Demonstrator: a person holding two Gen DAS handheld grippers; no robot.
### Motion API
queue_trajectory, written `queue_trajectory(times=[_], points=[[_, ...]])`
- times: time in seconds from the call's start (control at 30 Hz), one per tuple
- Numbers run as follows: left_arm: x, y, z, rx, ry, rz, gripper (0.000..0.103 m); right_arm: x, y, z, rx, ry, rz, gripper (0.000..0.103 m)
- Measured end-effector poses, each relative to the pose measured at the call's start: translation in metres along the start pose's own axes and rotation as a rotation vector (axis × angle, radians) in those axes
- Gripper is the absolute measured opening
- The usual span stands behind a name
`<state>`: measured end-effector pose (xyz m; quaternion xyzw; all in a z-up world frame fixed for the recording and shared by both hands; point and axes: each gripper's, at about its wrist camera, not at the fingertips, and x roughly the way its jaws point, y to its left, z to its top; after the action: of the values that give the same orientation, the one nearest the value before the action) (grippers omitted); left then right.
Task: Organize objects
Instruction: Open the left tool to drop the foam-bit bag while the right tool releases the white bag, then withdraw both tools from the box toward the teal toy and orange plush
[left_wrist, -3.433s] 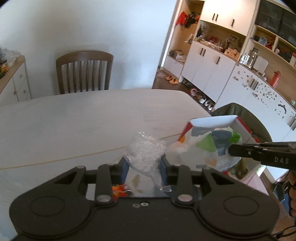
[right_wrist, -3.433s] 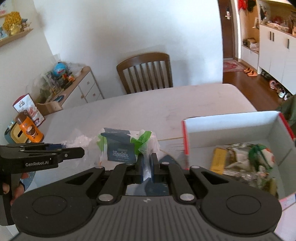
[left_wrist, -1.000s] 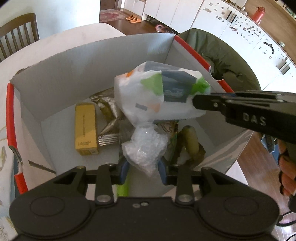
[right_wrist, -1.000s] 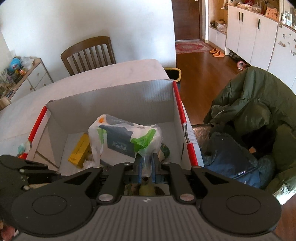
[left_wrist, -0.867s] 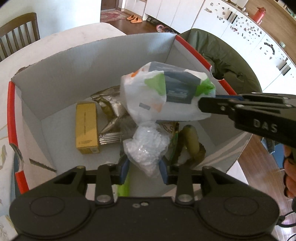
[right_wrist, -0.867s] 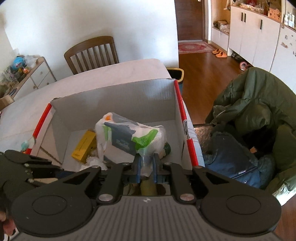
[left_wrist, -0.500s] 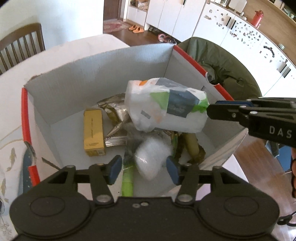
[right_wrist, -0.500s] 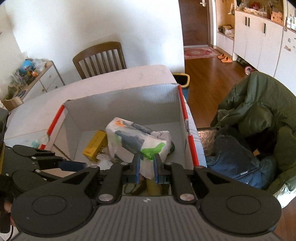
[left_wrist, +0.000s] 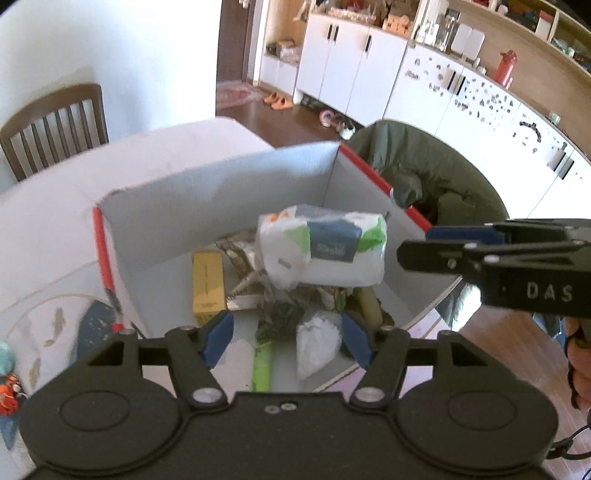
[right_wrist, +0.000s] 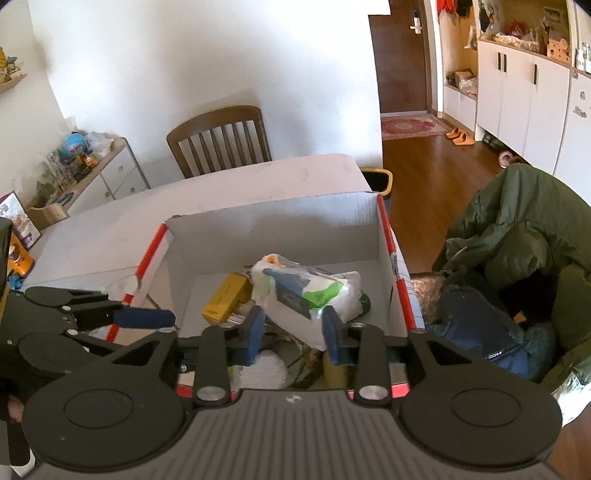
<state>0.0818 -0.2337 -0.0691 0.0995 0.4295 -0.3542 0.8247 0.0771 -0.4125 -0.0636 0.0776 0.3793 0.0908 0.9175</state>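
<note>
The left gripper (left_wrist: 286, 338) sits at six o'clock with its blue pads spread wide, nothing between them. Beyond it stands an open white box (left_wrist: 221, 195) with red edges. Inside, a white printed bag (left_wrist: 325, 251) lies on top of the pile at centre, a yellow carton (left_wrist: 208, 286) at nine o'clock of it, a clear crumpled bag (left_wrist: 317, 341) at six. The right gripper (left_wrist: 417, 245) enters from three o'clock.
</note>
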Motion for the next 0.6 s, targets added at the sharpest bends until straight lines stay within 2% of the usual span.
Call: queue_trajectory(times=[0.03, 0.17, 0.6], points=[[-0.005, 0.001, 0.0, 0.003, -0.013, 0.009, 0.066, -0.003, 0.002, 0.0, -0.004, -0.01, 0.002, 0.055], [-0.022, 0.006, 0.0, -0.013, -0.053, 0.017, 0.071, -0.012, 0.011, 0.0, -0.014, -0.028, 0.01, 0.055], [-0.077, 0.043, -0.013, -0.031, -0.147, 0.045, 0.088, -0.031, 0.069, 0.0, -0.041, -0.099, 0.031, 0.078]])
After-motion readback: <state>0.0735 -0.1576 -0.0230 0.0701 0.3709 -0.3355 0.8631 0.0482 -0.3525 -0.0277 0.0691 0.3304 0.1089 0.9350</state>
